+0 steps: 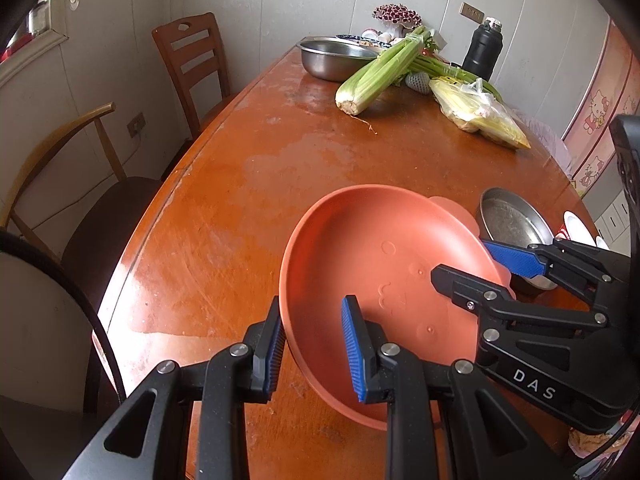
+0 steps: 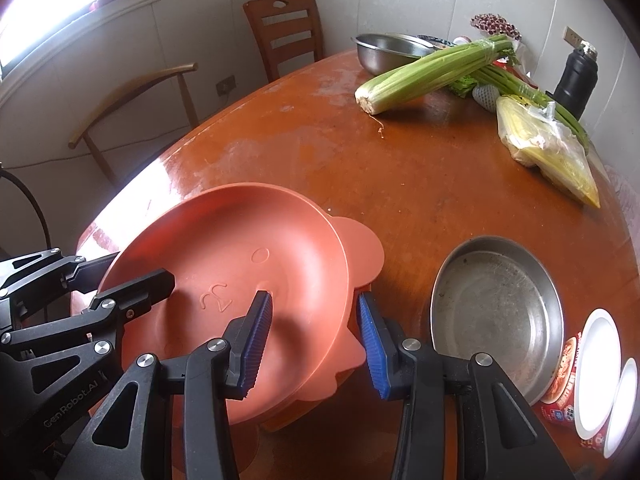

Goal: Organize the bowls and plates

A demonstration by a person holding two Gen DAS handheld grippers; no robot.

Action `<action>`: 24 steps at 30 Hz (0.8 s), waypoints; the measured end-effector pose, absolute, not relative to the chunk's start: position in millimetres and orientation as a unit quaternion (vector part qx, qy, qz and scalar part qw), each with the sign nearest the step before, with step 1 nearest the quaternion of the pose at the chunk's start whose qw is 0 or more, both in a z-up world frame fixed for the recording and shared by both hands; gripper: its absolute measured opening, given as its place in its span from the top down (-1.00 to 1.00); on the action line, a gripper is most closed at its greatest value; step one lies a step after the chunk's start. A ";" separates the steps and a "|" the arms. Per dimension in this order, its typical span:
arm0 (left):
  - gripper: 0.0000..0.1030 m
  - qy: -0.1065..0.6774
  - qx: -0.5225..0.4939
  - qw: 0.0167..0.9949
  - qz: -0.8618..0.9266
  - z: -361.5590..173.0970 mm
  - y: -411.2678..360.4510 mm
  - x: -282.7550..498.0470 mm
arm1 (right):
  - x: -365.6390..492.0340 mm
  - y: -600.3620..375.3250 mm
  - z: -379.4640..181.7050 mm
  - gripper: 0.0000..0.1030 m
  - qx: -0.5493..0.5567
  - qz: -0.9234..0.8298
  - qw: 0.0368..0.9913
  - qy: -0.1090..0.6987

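Two claws work over one round wooden table (image 1: 224, 208). On it are two terracotta-coloured plates, one shallow steel pan, one steel mixing bowl, two bunches of celery, one bag of yellow vegetables, one black flask and two white-lidded tubs. Two chairs stand beside the table.

The upper plate (image 1: 384, 264) is tilted, with its near left rim raised. The left claw (image 1: 316, 344) is closed on that rim: one blue pad lies outside under the edge, the other inside the dish. From this claw the plate spreads away toward twelve and one o'clock.

The right claw (image 2: 316, 338) grips the opposite rim of the same plate (image 2: 240, 280), one pad inside the dish, the other beyond the edge. Whether that outer pad also touches the lower plate (image 2: 360, 248) I cannot tell. The lower plate has a lobed rim and sits beneath the upper one, jutting out at one o'clock from the right claw.

The steel pan (image 2: 500, 312) lies at two o'clock from the right claw, just beside the plates. The tubs (image 2: 592, 368) are at three o'clock. The mixing bowl (image 2: 384, 54), celery (image 2: 424, 76), bag (image 2: 548, 148) and flask (image 2: 576, 76) sit at the far edge, between twelve and two o'clock, well apart from the plates.
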State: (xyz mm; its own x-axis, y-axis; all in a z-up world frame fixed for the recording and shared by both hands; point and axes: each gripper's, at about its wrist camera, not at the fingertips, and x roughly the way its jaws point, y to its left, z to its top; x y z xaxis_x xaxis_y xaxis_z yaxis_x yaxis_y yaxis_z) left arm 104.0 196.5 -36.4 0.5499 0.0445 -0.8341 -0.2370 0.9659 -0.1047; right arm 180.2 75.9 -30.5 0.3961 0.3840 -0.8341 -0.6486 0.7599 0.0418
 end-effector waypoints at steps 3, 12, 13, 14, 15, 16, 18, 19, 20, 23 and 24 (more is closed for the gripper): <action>0.48 0.471 -0.104 0.872 0.079 -39.3 196.2 103.9 | 179.4 75.5 -31.3 0.10 -0.149 0.313 0.823 0.450; 0.48 0.474 -0.108 0.871 0.076 -42.9 196.0 103.5 | 171.0 81.8 -34.3 0.10 -0.190 0.298 0.832 0.428; 0.47 0.474 -0.108 0.870 0.076 -43.0 196.1 103.6 | 171.1 82.3 -34.4 0.10 -0.194 0.296 0.833 0.424; 0.47 0.475 -0.110 0.870 0.075 -43.3 196.2 103.5 | 170.4 83.8 -34.9 0.10 -0.200 0.292 0.835 0.421; 0.48 0.475 -0.111 0.870 0.072 -43.6 195.7 103.2 | 169.7 85.5 -35.8 0.10 -0.207 0.290 0.835 0.418; 0.48 0.475 -0.110 0.870 0.072 -43.8 194.6 102.1 | 168.8 87.3 -36.6 0.11 -0.213 0.290 0.835 0.416; 0.48 0.476 -0.109 0.870 0.073 -44.2 193.8 101.9 | 166.6 90.5 -38.1 0.12 -0.229 0.282 0.838 0.407; 0.48 0.476 -0.109 0.870 0.072 -44.7 193.8 101.6 | 166.0 91.5 -38.7 0.12 -0.233 0.280 0.839 0.405; 0.48 0.477 -0.111 0.869 0.071 -45.1 194.2 101.5 | 165.7 91.8 -38.9 0.12 -0.234 0.279 0.839 0.403; 0.47 0.477 -0.114 0.869 0.070 -45.9 195.1 100.8 | 166.7 90.5 -38.5 0.12 -0.229 0.281 0.839 0.405; 0.47 0.476 -0.113 0.869 0.070 -46.1 195.2 100.8 | 167.4 89.4 -38.0 0.12 -0.224 0.283 0.839 0.407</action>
